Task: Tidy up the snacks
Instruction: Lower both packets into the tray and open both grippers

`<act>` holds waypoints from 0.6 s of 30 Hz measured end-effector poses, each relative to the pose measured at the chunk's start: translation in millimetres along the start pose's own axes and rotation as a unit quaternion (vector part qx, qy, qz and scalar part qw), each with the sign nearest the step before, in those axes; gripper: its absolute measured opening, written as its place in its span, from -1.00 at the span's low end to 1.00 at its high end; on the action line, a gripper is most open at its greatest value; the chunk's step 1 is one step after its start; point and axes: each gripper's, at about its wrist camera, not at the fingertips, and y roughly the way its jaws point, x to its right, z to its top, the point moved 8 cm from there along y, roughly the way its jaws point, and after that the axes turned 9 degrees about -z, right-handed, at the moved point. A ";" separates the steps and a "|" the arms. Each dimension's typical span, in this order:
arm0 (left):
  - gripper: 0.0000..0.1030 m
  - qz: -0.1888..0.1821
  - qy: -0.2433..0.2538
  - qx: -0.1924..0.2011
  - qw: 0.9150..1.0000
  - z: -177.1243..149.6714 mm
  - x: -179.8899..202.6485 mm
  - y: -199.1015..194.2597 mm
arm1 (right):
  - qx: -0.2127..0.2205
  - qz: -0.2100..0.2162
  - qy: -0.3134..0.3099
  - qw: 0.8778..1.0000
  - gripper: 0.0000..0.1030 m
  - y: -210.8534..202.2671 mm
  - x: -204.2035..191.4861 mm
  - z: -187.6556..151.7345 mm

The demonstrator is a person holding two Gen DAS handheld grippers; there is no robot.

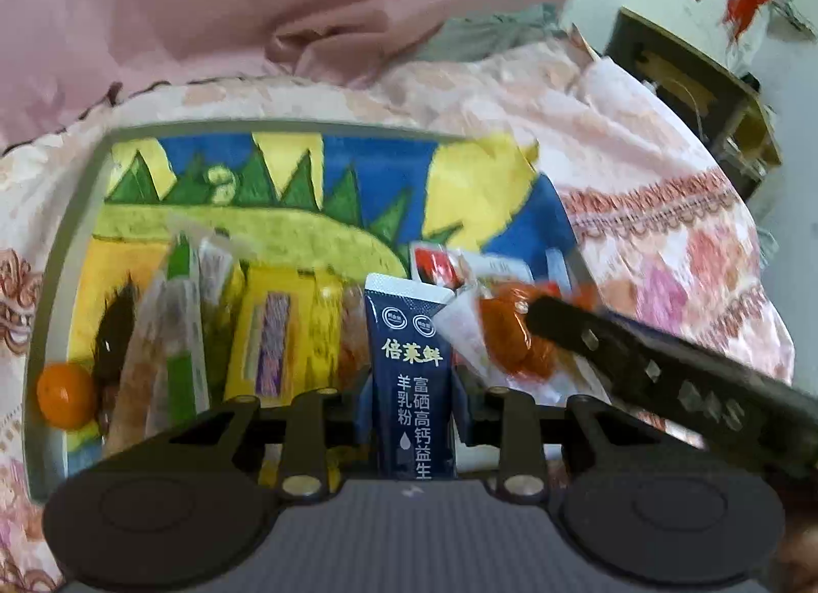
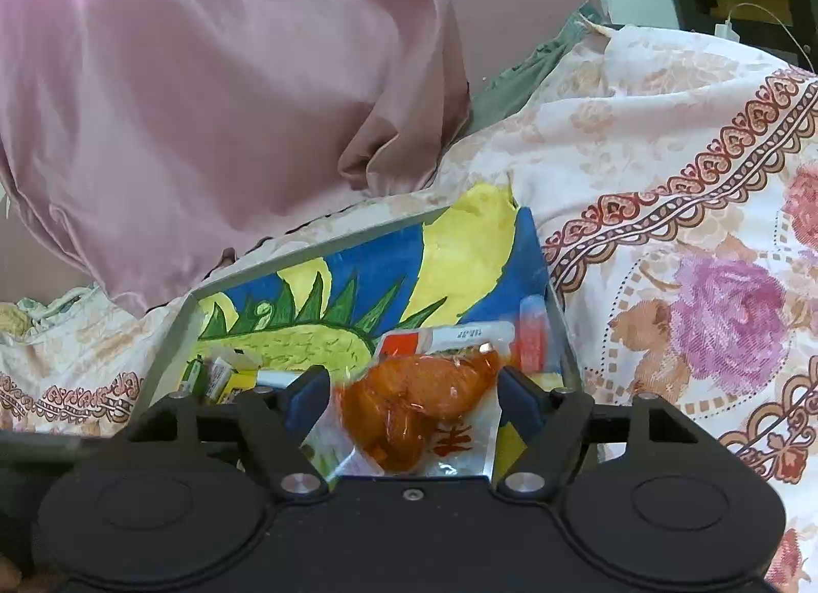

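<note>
Navy sachet [image 1: 411,378]: upright, pinched between the narrow jaws of the left gripper [image 1: 411,398].
Orange snack pack [image 2: 419,404]: lies in the tray between the wide jaws of the right gripper [image 2: 414,388]; pads apart from it.
Tray [image 1: 61,255]: grey-rimmed, lined with a painted picture, on a floral quilt [image 2: 690,214].
Tangerine [image 1: 65,394]: in the tray's left corner.
</note>
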 end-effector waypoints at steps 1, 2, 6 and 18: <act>-0.35 0.004 -0.003 0.005 1.000 4.9 -1.3 1.8 | -0.001 0.002 0.003 1.000 0.48 -1.1 0.3 1.3; -0.35 0.008 -0.008 0.010 1.000 9.8 -3.1 4.1 | -0.002 0.005 0.007 1.000 0.49 -2.3 0.3 2.5; -0.31 0.028 -0.027 0.017 0.999 23.3 -12.2 13.6 | 0.001 0.014 0.011 1.000 0.56 -8.9 -1.8 7.0; 0.24 0.053 -0.006 0.052 0.997 32.0 1.9 -19.7 | 0.016 0.009 0.003 1.000 0.72 -33.9 -0.1 6.9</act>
